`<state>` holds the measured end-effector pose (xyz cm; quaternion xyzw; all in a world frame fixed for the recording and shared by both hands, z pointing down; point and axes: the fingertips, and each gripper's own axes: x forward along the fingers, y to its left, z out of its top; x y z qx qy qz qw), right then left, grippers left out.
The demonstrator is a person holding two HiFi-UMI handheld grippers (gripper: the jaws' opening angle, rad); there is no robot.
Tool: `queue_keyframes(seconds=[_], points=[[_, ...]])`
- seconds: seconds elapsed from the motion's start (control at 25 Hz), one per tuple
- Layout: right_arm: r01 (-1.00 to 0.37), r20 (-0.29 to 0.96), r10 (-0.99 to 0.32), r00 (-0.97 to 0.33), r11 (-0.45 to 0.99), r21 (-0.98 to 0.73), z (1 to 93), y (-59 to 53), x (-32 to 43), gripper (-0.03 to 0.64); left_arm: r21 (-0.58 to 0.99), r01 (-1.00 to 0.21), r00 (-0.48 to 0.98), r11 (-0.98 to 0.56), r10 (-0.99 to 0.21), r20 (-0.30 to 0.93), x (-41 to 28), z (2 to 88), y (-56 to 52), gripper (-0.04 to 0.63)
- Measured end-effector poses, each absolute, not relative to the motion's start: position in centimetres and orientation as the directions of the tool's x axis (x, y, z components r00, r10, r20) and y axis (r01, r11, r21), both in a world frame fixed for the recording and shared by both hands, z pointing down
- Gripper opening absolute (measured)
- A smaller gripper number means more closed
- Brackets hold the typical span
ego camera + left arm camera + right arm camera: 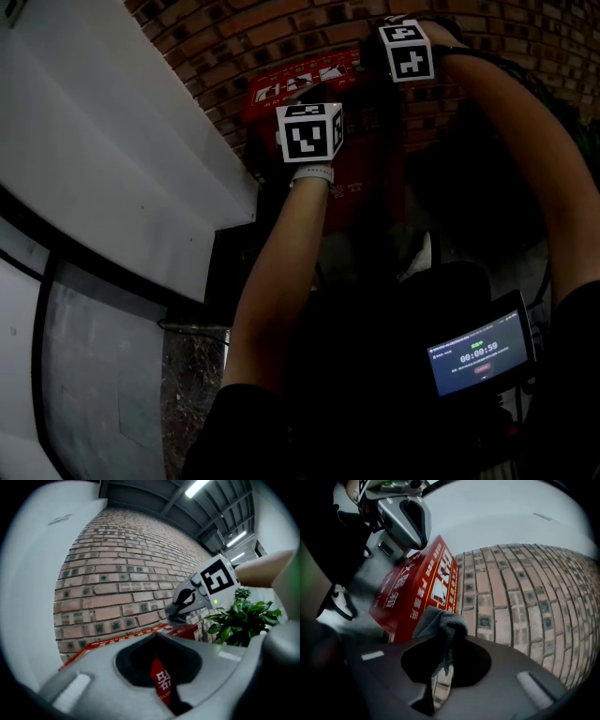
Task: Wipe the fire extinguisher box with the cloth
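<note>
Screen (481, 354) sits nearest, lit, at the person's chest, below the box (281, 89). Both forearms reach up past it to the box.

The box is red with printed faces and stands against the brick wall (281, 37). A white wall (112, 141) runs along the left of the box with a narrow gap between them, so there is little room on that side. On the right of the box is open dark space, with a plant (243, 616) further out along the wall. Above the box is only bare brick, free for moving.

Left gripper (157, 637) is in front of the box, near its upper front. Its jaws are together with nothing between them, and a strip of the box's red print shows through the slot under the tips.

Right gripper (443, 641) is at the box's top edge, on the wall side, higher than the left one. Its jaws are clamped on the cloth (440, 620), which is grey and bunched up, sticking out past the tips. The cloth is just beside the box's top corner and the brick. Contact cannot be told.

A shoe (341, 601) is on the floor below the box, in front of it.

The box front looks closed. What is in it cannot be seen.
</note>
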<state>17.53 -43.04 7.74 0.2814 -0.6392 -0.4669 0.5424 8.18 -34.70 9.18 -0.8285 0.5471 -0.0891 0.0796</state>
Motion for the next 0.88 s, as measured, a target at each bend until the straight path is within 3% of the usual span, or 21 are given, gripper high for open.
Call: queue_keyframes(seconds=[0.88], points=[[0.237,0.433,-0.781,-0.45,0.363,0.901,9.2,-38.5,-6.1,0.031,-0.148,-0.953,0.263,-0.263,-0.965,0.022,-8.0,9.9,-33.1,0.003]])
